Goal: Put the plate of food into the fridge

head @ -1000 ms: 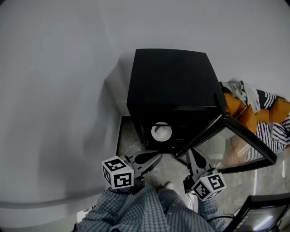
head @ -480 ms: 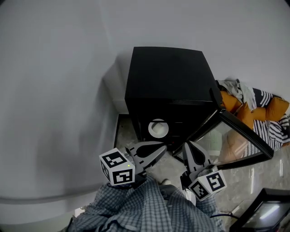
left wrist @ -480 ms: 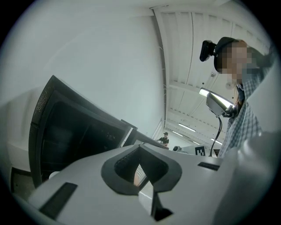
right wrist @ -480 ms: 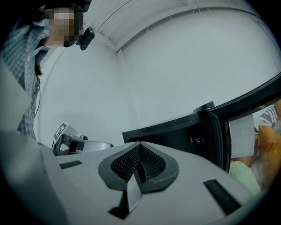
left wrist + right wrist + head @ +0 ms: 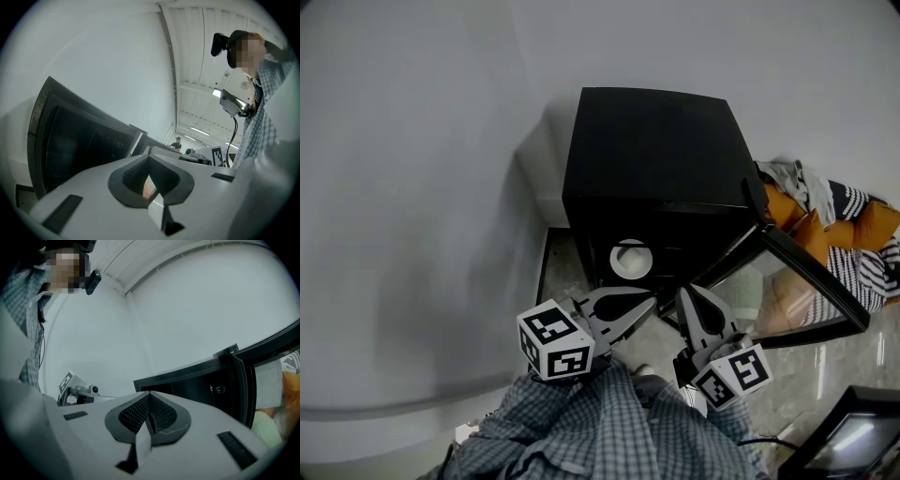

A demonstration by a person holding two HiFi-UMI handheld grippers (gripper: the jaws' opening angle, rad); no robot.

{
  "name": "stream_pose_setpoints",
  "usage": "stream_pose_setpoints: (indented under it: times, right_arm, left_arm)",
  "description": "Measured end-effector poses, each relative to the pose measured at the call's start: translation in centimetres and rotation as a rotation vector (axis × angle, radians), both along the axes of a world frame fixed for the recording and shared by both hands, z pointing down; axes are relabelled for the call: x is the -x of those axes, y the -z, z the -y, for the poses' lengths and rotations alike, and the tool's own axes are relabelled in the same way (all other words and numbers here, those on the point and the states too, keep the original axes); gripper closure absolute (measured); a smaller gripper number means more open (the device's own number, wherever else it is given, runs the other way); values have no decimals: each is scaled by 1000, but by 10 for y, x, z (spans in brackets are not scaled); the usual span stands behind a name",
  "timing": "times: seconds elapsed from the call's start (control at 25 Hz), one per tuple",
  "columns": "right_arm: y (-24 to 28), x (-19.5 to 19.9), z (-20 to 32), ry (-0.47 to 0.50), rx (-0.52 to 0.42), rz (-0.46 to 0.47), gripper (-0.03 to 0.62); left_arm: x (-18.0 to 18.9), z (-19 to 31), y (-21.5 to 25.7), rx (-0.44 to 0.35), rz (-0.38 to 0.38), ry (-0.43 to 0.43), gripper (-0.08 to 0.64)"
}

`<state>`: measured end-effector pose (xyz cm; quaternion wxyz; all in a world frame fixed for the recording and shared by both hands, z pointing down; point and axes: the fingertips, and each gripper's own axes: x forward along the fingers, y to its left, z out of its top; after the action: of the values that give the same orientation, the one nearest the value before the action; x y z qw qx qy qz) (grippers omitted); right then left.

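On my left the white wall (image 5: pixel 412 187) fills the head view, and the black fridge (image 5: pixel 652 150) stands on the floor (image 5: pixel 567 281) with its back against that wall. My left gripper (image 5: pixel 649 303) hangs in front of the fridge's open front, just below it in the head view. Its jaws are drawn together with nothing between them, and only a thin slit shows behind the closed tips in its own view. The plate (image 5: pixel 630 260) is white and sits on a shelf inside the fridge, towards the left side of the opening and near the shelf's front edge. I cannot make out any food on it from here. It is clear of both grippers. My right gripper (image 5: pixel 683 294) is just beside the left one, also short of the opening, jaws pressed together and empty. The fridge door (image 5: pixel 811 286) is swung wide open to the right. Beyond the door's far edge, a heap of orange and striped cloth (image 5: pixel 830 225) lies on the floor by the wall
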<state>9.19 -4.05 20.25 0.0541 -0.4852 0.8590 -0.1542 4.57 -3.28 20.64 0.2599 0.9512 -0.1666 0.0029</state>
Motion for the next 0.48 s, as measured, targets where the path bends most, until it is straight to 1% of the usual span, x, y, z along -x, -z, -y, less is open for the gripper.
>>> stream_pose_setpoints:
  times: [0.24, 0.48]
  right_arm:
    - [-7, -2, -1, 6, 14, 2, 586]
    - [-6, 4, -3, 28, -1, -31, 586]
  left_arm:
    - [-1, 1, -6, 5, 13, -3, 554]
    - [-2, 1, -9, 14, 15, -7, 554]
